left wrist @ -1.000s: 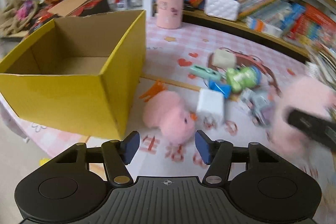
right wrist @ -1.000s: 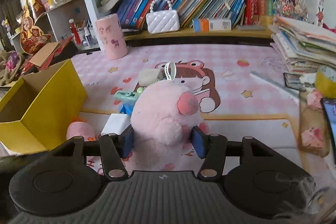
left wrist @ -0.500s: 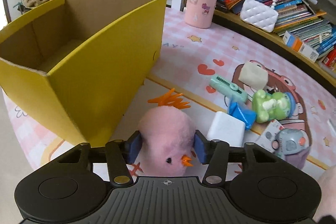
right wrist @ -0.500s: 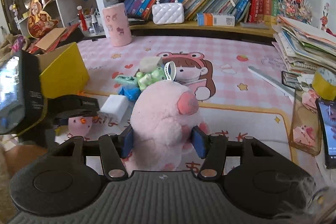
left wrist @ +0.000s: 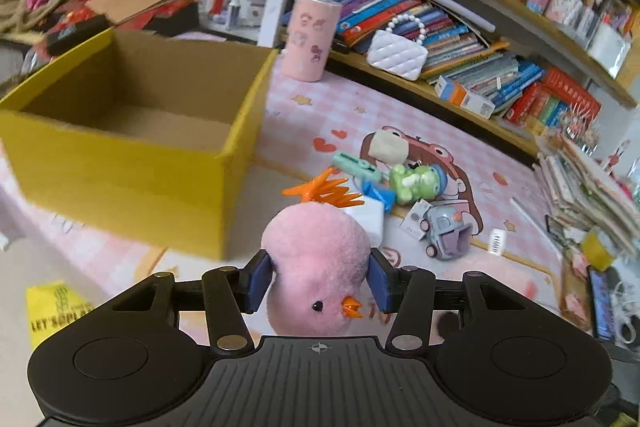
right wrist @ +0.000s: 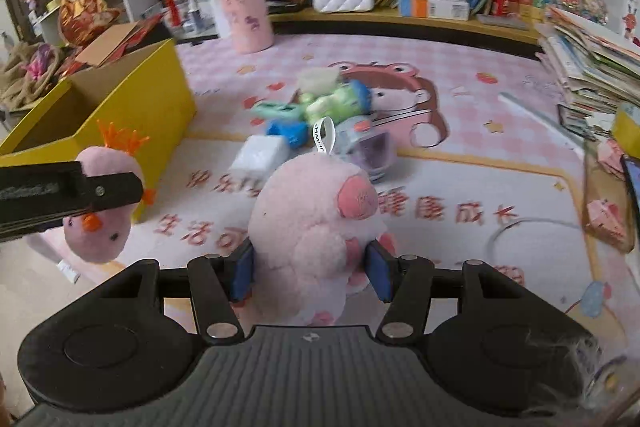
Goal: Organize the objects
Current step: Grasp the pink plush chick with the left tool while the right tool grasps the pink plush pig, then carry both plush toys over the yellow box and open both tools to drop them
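Observation:
My left gripper is shut on a pink plush chick with orange spikes and holds it above the mat, just right of the open yellow cardboard box. My right gripper is shut on a pink plush pig with a white loop tag, lifted over the mat. In the right wrist view the chick hangs from the left gripper beside the box.
Small toys lie on the pink mat: a white block, a green frog figure, a grey toy car, a teal clip. A pink cylinder, white purse, bookshelf behind. Stacked books at right.
My left gripper closed on the chick and lifted it off the mat, beside the box's corner. My right gripper keeps the pig and has moved toward the box.

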Demonstrator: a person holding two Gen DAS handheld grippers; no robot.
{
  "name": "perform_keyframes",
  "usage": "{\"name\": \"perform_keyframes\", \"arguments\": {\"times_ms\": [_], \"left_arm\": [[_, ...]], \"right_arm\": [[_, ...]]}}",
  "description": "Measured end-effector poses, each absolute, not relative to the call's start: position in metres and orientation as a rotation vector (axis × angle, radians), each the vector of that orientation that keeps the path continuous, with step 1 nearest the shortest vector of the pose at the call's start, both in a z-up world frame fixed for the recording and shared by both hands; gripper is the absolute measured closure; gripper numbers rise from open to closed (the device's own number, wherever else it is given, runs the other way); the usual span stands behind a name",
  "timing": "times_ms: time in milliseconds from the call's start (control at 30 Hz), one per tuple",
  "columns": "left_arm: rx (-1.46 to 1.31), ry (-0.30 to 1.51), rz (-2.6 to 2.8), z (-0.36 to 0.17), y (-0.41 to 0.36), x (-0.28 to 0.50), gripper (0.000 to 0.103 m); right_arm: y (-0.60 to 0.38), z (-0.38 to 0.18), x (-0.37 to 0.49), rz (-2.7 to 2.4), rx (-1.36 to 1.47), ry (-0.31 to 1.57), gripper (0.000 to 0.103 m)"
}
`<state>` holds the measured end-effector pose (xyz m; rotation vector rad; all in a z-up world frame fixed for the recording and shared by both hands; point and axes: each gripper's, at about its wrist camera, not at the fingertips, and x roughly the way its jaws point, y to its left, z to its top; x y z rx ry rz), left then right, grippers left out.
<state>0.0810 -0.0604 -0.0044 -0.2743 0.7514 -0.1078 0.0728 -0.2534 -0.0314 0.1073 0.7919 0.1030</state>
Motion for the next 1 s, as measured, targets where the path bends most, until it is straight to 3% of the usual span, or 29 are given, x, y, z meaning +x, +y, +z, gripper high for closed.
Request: {"name": "perform_keyframes", "arguments": {"times_ms": [667,1000], "left_arm": [[-0.342,0.721,-0.086,-0.005,0.138,0.008,0.054],[-0.342,0.693,-0.106,0.000,0.195,-0.013,0.054]], "right_arm": [[-0.039,-0.016,0.008,0.183,0.049,0.766,0.048],[0.020,-0.007,-0.011,0.182,0.036,0.752,0.048]]}}
